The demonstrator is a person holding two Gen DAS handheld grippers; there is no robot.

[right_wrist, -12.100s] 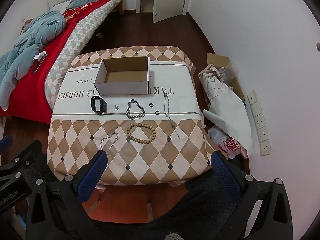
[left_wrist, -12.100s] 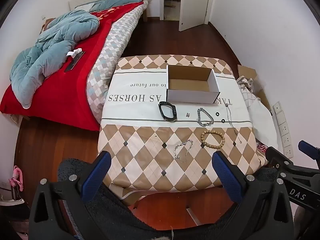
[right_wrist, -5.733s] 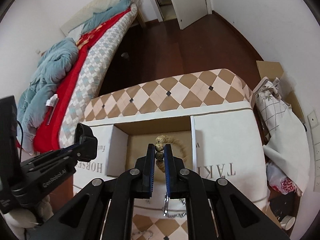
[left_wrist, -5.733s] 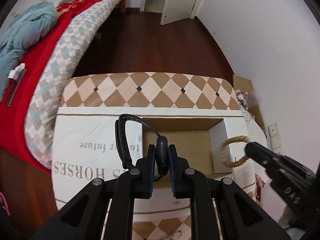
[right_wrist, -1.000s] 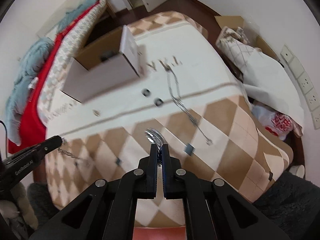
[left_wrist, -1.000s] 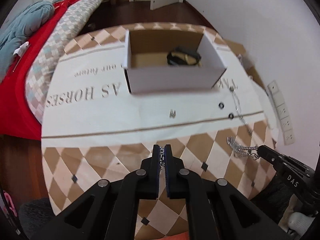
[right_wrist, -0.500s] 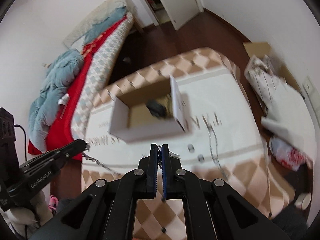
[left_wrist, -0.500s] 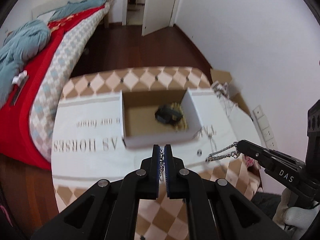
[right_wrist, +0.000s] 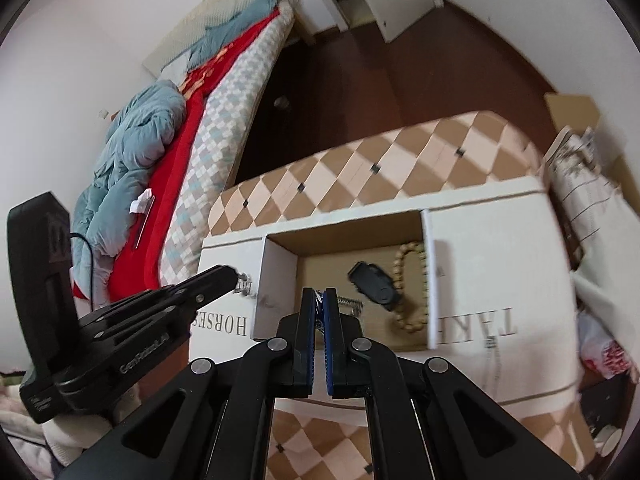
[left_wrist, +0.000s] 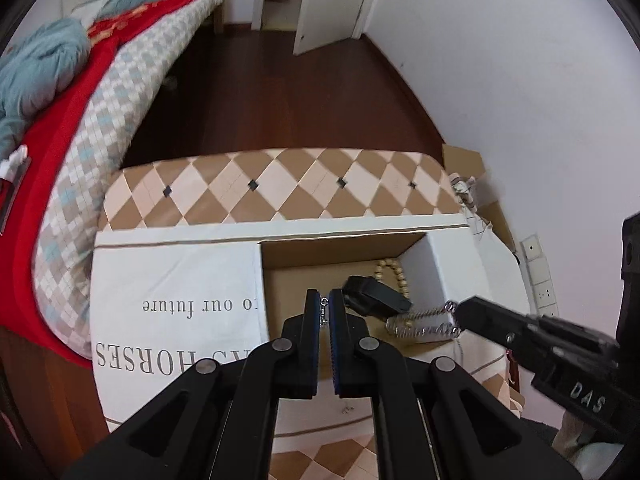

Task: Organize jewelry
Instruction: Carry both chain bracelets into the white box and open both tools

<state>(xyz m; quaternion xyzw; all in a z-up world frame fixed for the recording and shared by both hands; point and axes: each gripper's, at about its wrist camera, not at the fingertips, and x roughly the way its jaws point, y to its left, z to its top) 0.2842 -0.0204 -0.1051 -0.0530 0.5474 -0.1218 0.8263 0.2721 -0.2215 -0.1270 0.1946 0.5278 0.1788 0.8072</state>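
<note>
An open white cardboard box (left_wrist: pixel 436 276) (right_wrist: pixel 276 276) stands on the patterned table. A black wristband (left_wrist: pixel 376 296) (right_wrist: pixel 374 282) and a wooden bead bracelet (left_wrist: pixel 394 276) (right_wrist: pixel 408 292) lie inside it. My left gripper (left_wrist: pixel 324 304) (right_wrist: pixel 236 276) is shut on a thin silver chain (left_wrist: pixel 323 312) over the box's left part. My right gripper (right_wrist: pixel 319 294) (left_wrist: pixel 458 316) is shut on a thick silver chain bracelet (left_wrist: pixel 420 324) (right_wrist: pixel 348 302) hanging over the box's right part.
A thin necklace (right_wrist: pixel 490 356) lies on the white tablecloth (left_wrist: pixel 172 280) right of the box. A bed with red cover (left_wrist: pixel 60 92) stands left. Bags and a cardboard box (right_wrist: pixel 576 184) crowd the floor at right, by the wall.
Both grippers have moved forward from the table's front to over the box, each carrying its chain.
</note>
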